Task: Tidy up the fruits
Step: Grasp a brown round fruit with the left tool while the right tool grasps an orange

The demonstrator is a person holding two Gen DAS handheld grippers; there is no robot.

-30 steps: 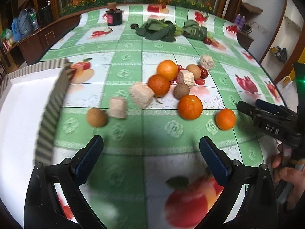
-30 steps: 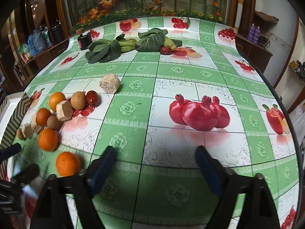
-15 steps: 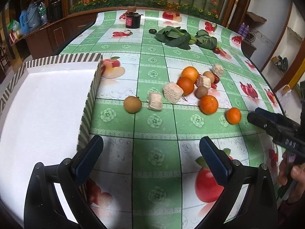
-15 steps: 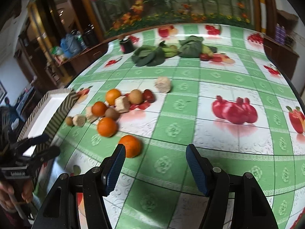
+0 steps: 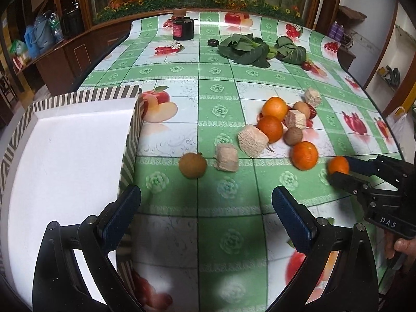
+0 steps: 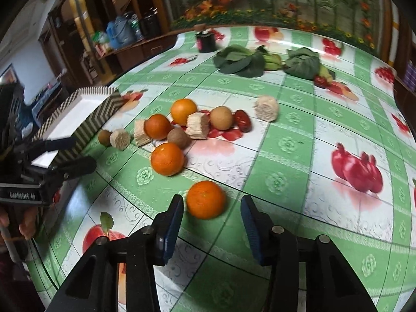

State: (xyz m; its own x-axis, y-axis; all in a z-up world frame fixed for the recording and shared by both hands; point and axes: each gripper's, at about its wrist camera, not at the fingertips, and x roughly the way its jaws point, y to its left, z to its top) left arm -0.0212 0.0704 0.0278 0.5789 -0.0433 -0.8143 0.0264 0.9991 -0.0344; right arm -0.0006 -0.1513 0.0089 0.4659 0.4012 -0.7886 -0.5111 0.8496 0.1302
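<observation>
Several oranges, brown round fruits and pale cut chunks lie in a cluster on the green fruit-print tablecloth [image 5: 213, 78]. The nearest orange [image 6: 206, 199] sits just ahead of my open right gripper [image 6: 212, 221], between its fingertips but not gripped; it also shows in the left wrist view [image 5: 337, 165]. A second orange [image 6: 167, 158] lies behind it. My left gripper [image 5: 206, 208] is open and empty, beside the striped box [image 5: 131, 140] with a white inside. A brown fruit [image 5: 192, 166] lies ahead of it.
Leafy greens [image 5: 249, 49] and a dark red jar [image 5: 183, 27] stand at the far side of the table. A pale chunk [image 6: 265, 105] and a red date [image 6: 242, 121] lie right of the cluster. The table edge curves at the right.
My right gripper has moved forward and left until the nearest orange sits between its fingertips. My left gripper has shifted closer to the table beside the box.
</observation>
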